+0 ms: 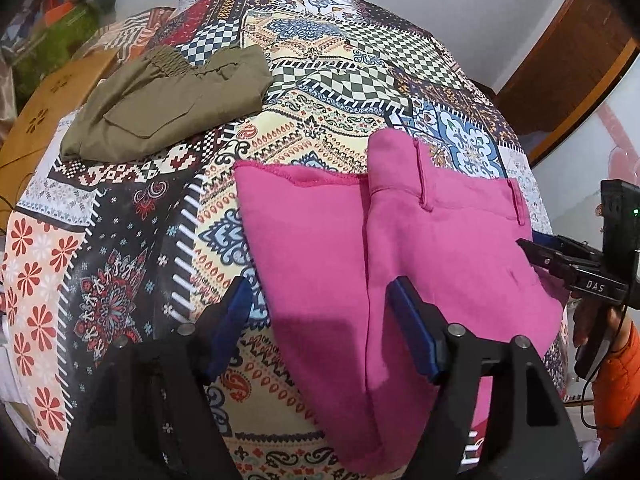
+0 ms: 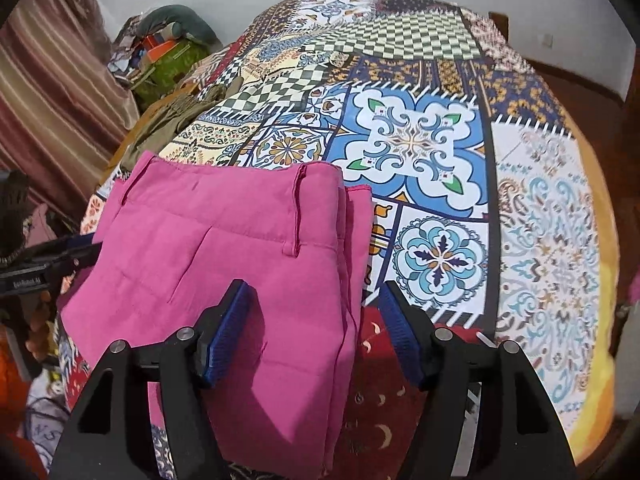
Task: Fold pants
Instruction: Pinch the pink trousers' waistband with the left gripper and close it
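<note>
Pink pants lie folded, long axis running up-frame; left gripper and right gripper both spread apart, straddling opposite edges, equally near

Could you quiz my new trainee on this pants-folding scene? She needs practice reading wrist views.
1. True or false: the left gripper is shut on the pink pants.
2. Which garment lies farther away on the patterned cloth? A) olive pants B) a white shirt
3. Fill in: the right gripper stands ____.

Key: 1 false; 2 A; 3 open.
</note>
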Motion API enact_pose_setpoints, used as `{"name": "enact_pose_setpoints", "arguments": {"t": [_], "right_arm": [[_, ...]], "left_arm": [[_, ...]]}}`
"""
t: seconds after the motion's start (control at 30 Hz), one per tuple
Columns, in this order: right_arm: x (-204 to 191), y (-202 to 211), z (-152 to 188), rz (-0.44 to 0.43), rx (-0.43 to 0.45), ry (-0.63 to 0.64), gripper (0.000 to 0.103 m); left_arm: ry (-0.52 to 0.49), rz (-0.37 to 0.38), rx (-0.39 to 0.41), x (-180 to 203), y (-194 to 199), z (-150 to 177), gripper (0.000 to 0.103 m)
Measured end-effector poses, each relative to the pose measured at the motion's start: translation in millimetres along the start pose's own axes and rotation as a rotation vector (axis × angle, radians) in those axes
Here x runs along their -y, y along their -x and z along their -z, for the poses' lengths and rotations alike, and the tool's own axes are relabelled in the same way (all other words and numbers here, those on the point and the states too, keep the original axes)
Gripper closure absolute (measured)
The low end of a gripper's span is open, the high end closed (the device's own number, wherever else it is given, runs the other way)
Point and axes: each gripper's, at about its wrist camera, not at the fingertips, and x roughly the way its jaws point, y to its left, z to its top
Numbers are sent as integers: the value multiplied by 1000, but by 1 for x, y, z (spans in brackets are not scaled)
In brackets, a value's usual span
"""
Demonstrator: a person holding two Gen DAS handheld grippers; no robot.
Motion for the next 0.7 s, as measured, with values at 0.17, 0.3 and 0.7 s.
{"name": "enact_pose_setpoints", "arguments": {"t": [0.17, 0.3, 0.7], "right_arm": [[6, -6, -5, -47, -21, -26, 40], [8, -7, -6, -65, -29, -26, 40], [10, -4, -4, -77, -30, -28, 40]], "left_arm": [[26, 41, -15, -1, -5, -10, 31], [16, 73, -18, 8, -6, -15, 31], [83, 159, -28, -10, 10, -10, 31]]}}
